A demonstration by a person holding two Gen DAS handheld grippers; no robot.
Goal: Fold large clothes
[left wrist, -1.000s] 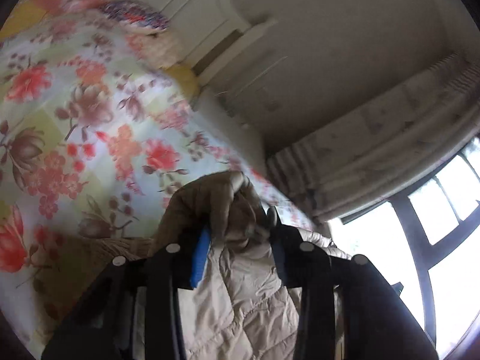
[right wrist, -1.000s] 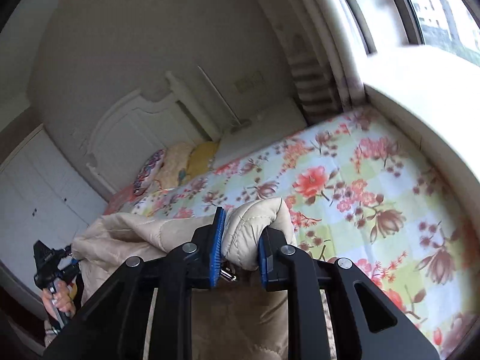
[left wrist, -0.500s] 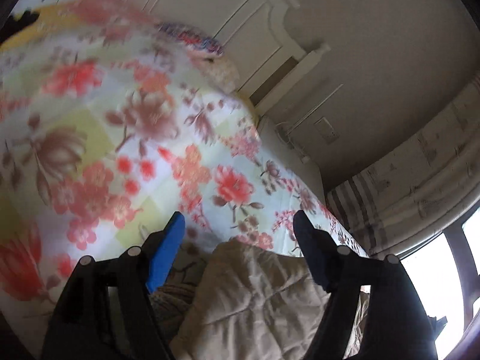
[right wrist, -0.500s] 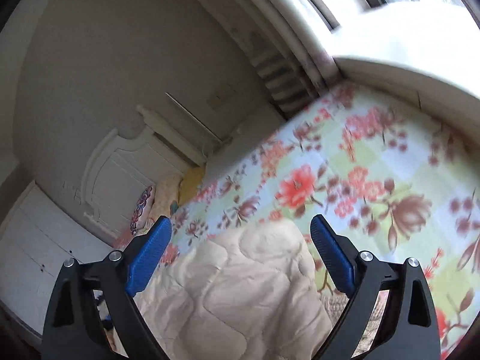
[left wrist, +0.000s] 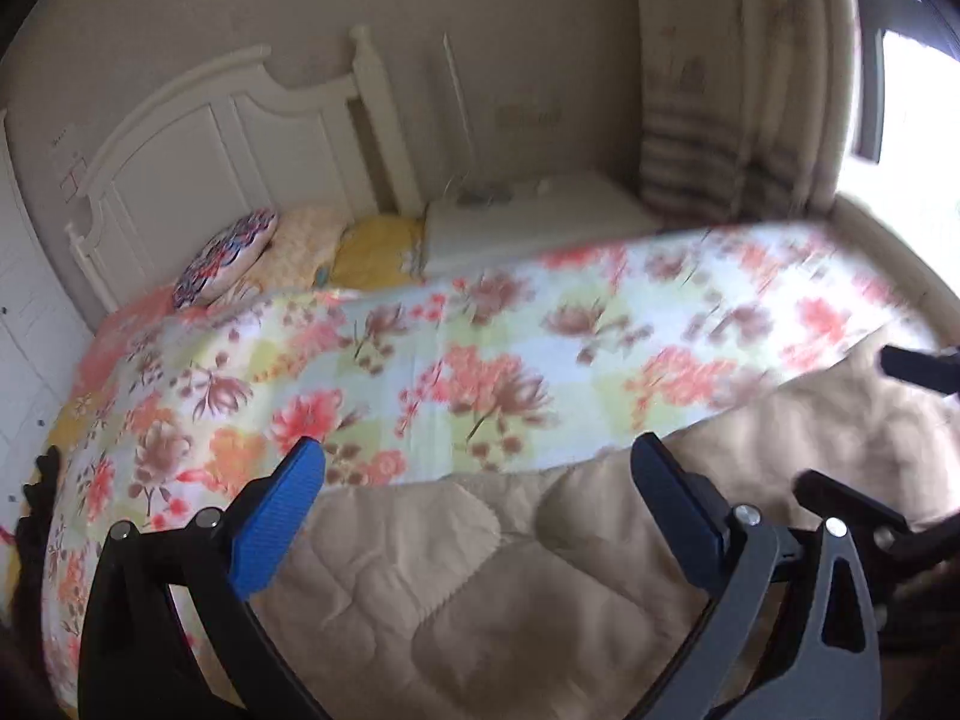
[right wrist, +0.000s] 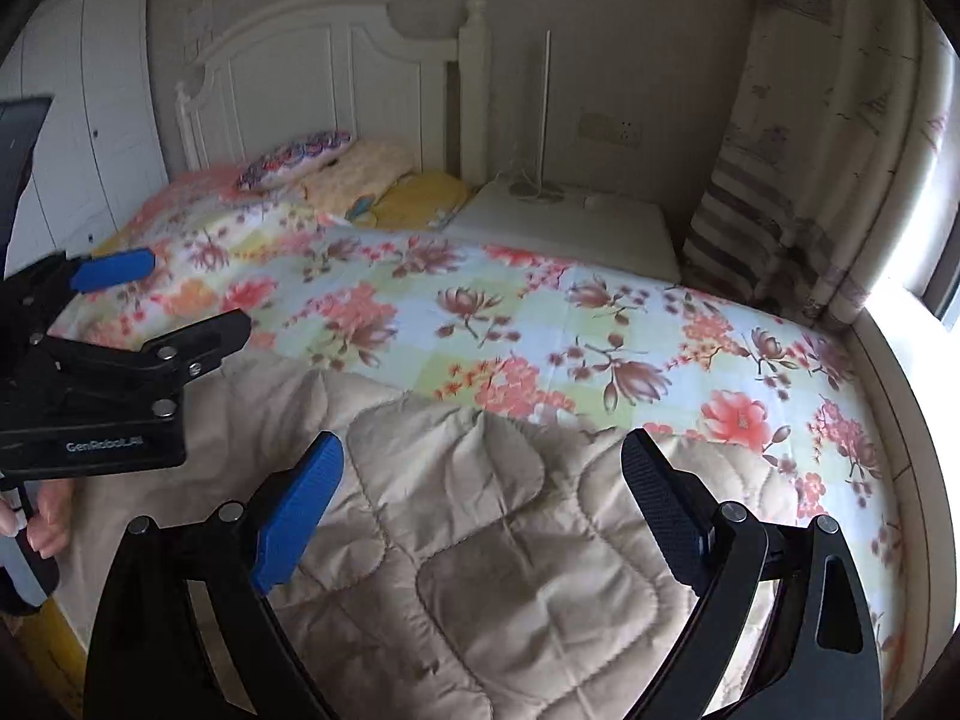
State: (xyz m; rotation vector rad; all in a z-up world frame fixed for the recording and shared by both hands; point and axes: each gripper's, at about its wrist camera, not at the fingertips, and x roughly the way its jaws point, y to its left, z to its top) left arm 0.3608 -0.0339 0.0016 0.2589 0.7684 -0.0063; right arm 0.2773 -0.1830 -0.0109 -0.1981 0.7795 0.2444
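Now, from the left wrist view, the left gripper (left wrist: 477, 465) tips downward over the bed's near edge, its jaws spread wide and just opened further, with nothing pinched between them. Below the blue pads lies the coat (left wrist: 480, 588), a beige quilted garment resting flat on the floral bedspread (left wrist: 456, 348); its visible stretch runs left to right along the near side of the bed, toward the right gripper (left wrist: 840, 426), whose dark fingers show at the right edge. Which end is the collar cannot be told.

From the right wrist view, the right gripper (right wrist: 483, 468) also angles down over the coat (right wrist: 492, 552), jaws wide apart and gripping nothing. The left gripper (right wrist: 201, 291) sits at the left, turned on its side, jaws parted, held by a hand (right wrist: 42, 516) at the frame's edge. The coat lies across the bed's near part, spreading from under that gripper toward the right.
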